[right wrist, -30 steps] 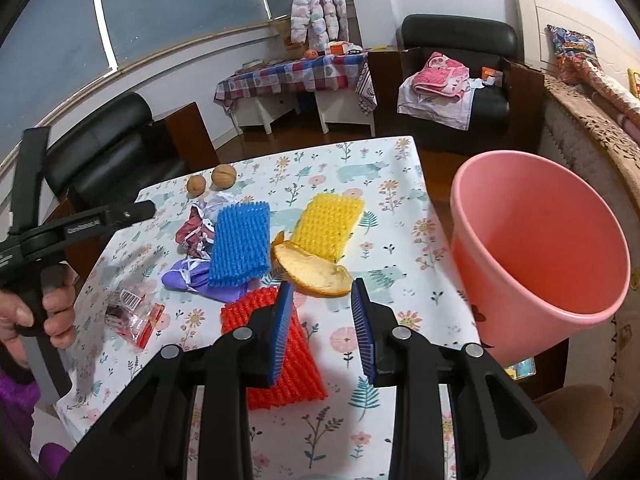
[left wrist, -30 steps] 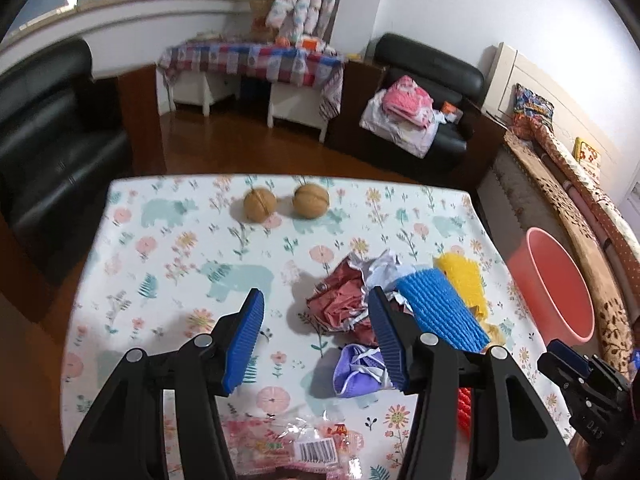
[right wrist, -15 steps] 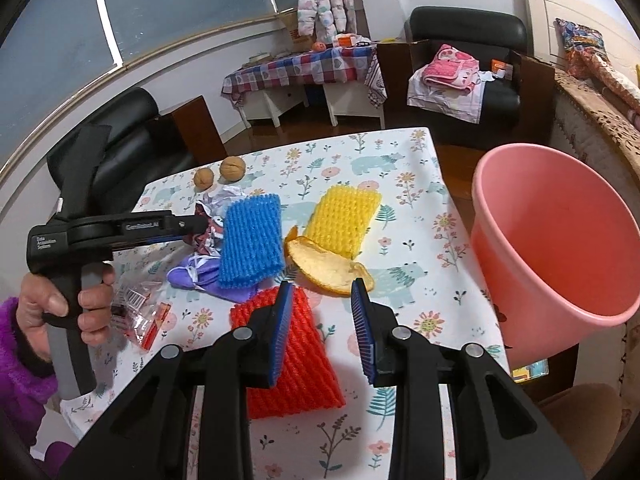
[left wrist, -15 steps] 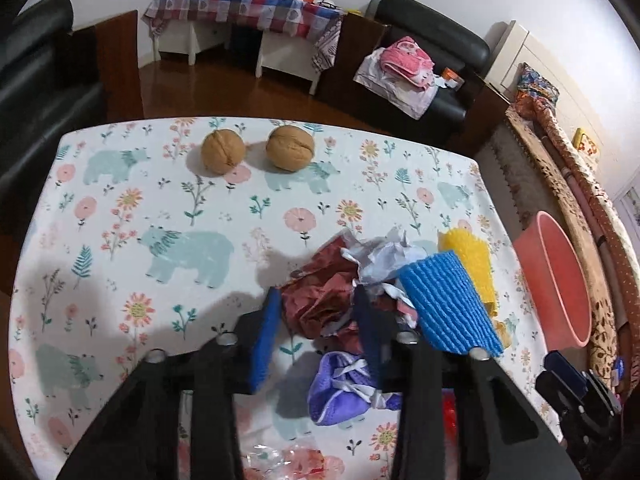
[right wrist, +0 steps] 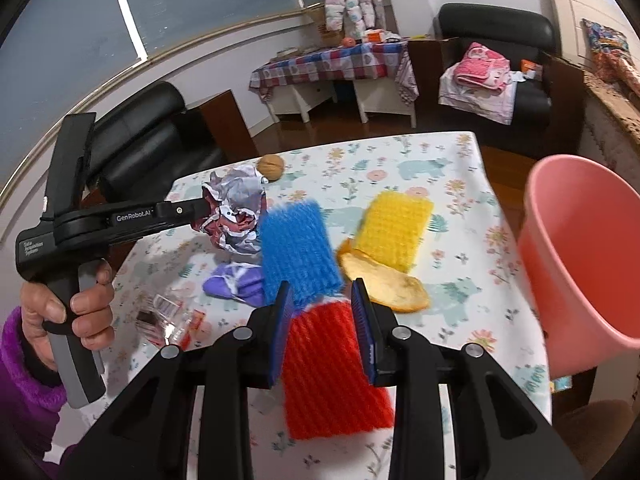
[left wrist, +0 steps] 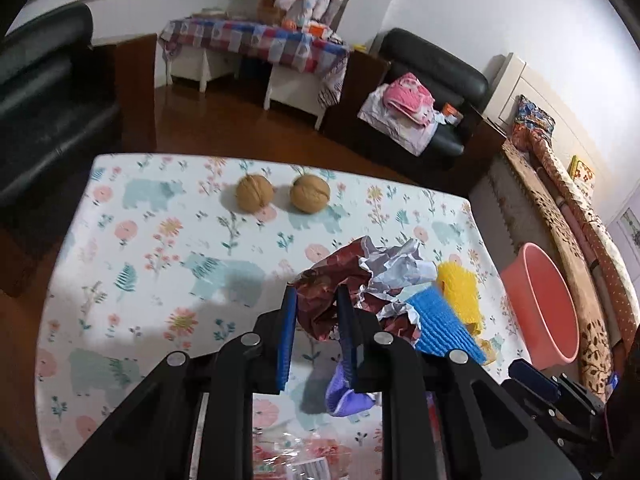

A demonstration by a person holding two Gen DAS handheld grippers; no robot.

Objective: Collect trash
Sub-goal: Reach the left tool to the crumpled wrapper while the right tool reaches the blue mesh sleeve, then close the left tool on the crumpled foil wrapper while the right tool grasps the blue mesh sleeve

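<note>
My left gripper (left wrist: 316, 308) is shut on a crumpled dark-red and silver wrapper (left wrist: 360, 280) and holds it above the flowered table; it also shows in the right wrist view (right wrist: 234, 216). My right gripper (right wrist: 322, 300) is open, its jaws on either side of a red foam net (right wrist: 328, 368) on the table, not closed on it. Blue net (right wrist: 298, 254), yellow net (right wrist: 394, 228), orange peel (right wrist: 384, 286), purple wrapper (right wrist: 236, 284) and a clear packet (right wrist: 168, 318) lie around. A pink bin (right wrist: 580, 256) stands off the table's right edge.
Two walnuts (left wrist: 254, 192) (left wrist: 310, 194) sit at the far side of the table (left wrist: 160, 240). Black sofas, a checked side table and a bed stand around the room.
My left gripper closed on the red-silver wrapper and lifted it off the table. My right gripper moved down and forward over the red net, and its jaws opened wider.
</note>
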